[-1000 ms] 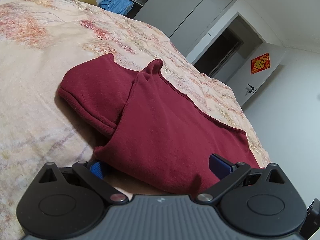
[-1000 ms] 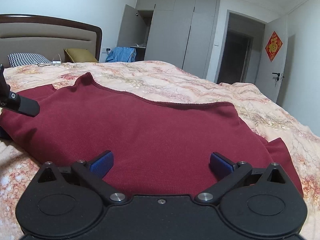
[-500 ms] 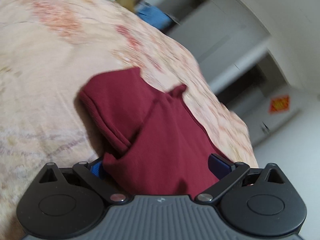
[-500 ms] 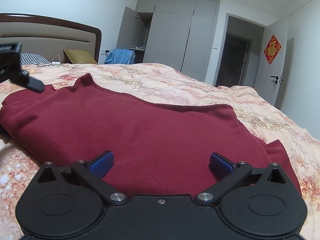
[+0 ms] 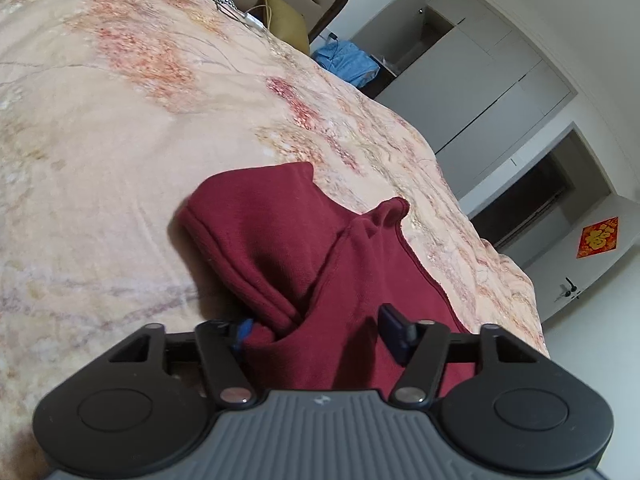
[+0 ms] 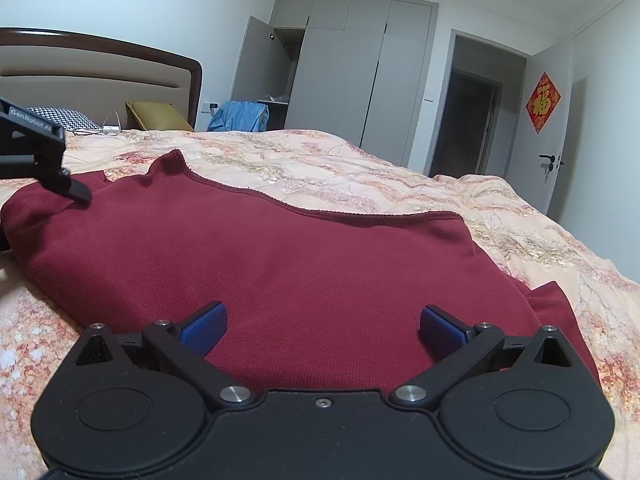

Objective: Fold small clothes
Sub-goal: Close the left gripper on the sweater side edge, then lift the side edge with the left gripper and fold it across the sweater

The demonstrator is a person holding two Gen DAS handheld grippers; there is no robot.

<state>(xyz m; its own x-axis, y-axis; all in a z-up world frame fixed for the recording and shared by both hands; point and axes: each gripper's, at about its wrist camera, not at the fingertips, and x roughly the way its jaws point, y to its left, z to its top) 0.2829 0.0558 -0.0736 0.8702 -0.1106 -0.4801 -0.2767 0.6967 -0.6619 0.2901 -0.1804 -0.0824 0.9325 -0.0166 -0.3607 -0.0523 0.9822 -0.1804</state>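
A dark red knit garment (image 6: 288,264) lies on the floral bedspread (image 6: 360,176). In the left wrist view the garment (image 5: 320,260) is bunched, one end folded over into a thick roll. My left gripper (image 5: 316,328) has narrowed around the near edge of that fold; cloth lies between its blue pads (image 5: 390,322), and the left pad is mostly hidden by cloth. It also shows in the right wrist view (image 6: 44,160) at the garment's left end. My right gripper (image 6: 322,326) is open over the garment's near edge, cloth beneath it.
The bedspread (image 5: 120,140) spreads left and far. Pillows (image 6: 156,116) and a headboard (image 6: 100,64) stand at the far end. A blue bundle (image 6: 240,116), wardrobe (image 6: 360,68) and open doorway (image 6: 468,120) lie beyond the bed.
My left gripper has narrowed on the garment's folded end and swung; the cloth is more bunched. In the right wrist view it has risen. My right gripper is still.
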